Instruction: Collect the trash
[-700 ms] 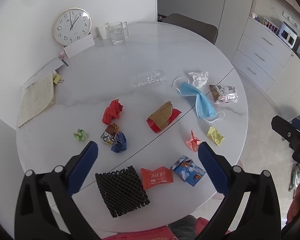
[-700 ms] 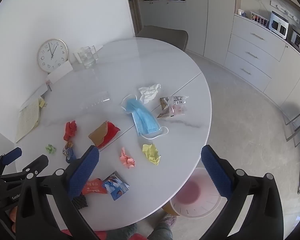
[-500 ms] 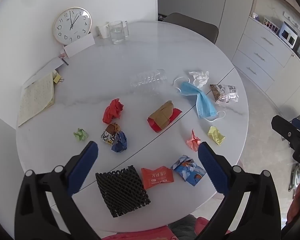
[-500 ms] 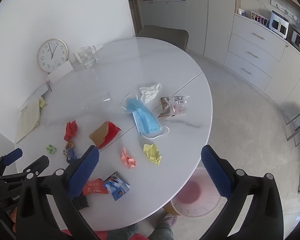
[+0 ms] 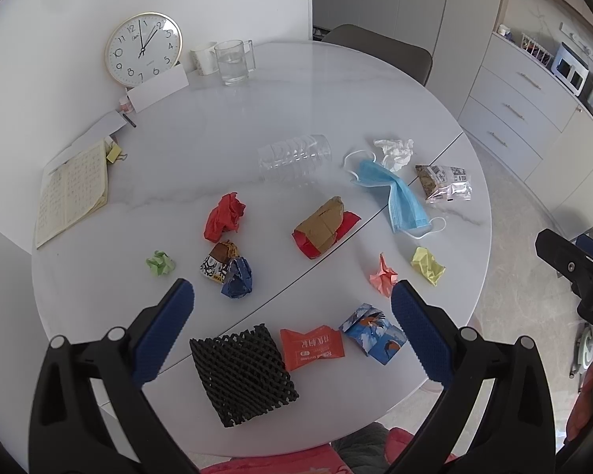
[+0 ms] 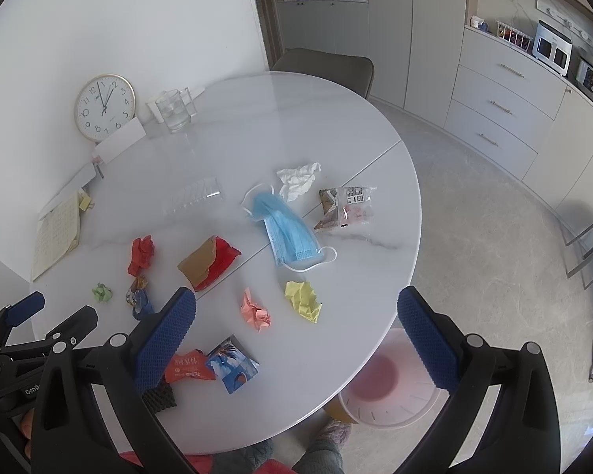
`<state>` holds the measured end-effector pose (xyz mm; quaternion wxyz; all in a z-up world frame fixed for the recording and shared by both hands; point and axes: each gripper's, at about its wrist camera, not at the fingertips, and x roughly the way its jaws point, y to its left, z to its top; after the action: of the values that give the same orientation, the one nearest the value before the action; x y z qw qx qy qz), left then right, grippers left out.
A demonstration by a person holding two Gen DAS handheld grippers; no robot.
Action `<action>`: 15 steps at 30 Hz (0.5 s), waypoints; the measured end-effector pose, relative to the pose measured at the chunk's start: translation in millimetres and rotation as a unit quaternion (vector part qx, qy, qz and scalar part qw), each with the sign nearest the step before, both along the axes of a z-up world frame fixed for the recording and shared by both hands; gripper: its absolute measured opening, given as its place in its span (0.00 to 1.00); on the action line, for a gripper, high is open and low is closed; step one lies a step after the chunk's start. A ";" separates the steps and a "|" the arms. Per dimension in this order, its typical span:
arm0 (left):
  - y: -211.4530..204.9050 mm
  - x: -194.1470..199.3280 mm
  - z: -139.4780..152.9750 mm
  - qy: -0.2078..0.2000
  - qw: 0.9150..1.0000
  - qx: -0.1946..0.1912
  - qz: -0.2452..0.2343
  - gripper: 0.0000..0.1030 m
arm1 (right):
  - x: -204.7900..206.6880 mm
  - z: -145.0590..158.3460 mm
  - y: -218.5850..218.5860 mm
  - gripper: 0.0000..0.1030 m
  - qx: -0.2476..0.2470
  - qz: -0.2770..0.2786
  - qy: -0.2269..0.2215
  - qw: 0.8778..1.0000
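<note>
Across the round white marble-look table trash lies scattered, mostly on the near half. Black foam mesh sleeve at the near edge, a flat square set skew to it. Just right of it an orange wrapper, long axis left-right, then a blue printed paper box, corner toward the camera. Crumpled balls: pink, yellow, red, green, dark blue foil touching a brown patterned wrapper. Mid-table a brown-and-red paper bag, long axis running diagonally up to the right. Blue face mask, long axis diagonal from far-left to near-right, ear loops splayed; white tissue at its far end, clear snack packet beside it. Clear ribbed plastic cup on its side, mouth facing right.

Far side: clock leaning on the white wall, glass mug, notebook. A seam crosses the tabletop diagonally. Pink bin on grey floor under the table's right edge. Grey drawer cabinets line the room's right side.

Left gripper jaws spread wide, nothing between them, hovering over the near edge. Right gripper likewise spread and empty, above the table's right edge.
</note>
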<state>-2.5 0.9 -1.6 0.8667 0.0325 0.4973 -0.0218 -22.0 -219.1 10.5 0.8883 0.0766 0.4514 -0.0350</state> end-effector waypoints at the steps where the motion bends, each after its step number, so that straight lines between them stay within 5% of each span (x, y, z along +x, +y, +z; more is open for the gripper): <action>1: 0.0 0.3 0.1 0.000 1.000 0.000 0.000 0.93 | 0.0 0.1 0.3 0.98 0.000 0.000 0.000 1.000; 15: 4.7 -7.1 -5.7 -0.001 1.000 -0.001 0.001 0.93 | -3.9 -2.8 4.2 0.98 0.000 0.001 0.000 1.000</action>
<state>-9.5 5.6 -7.3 0.8671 0.0310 0.4967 -0.0213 -25.9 -214.9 7.7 0.8884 0.0763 0.4514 -0.0343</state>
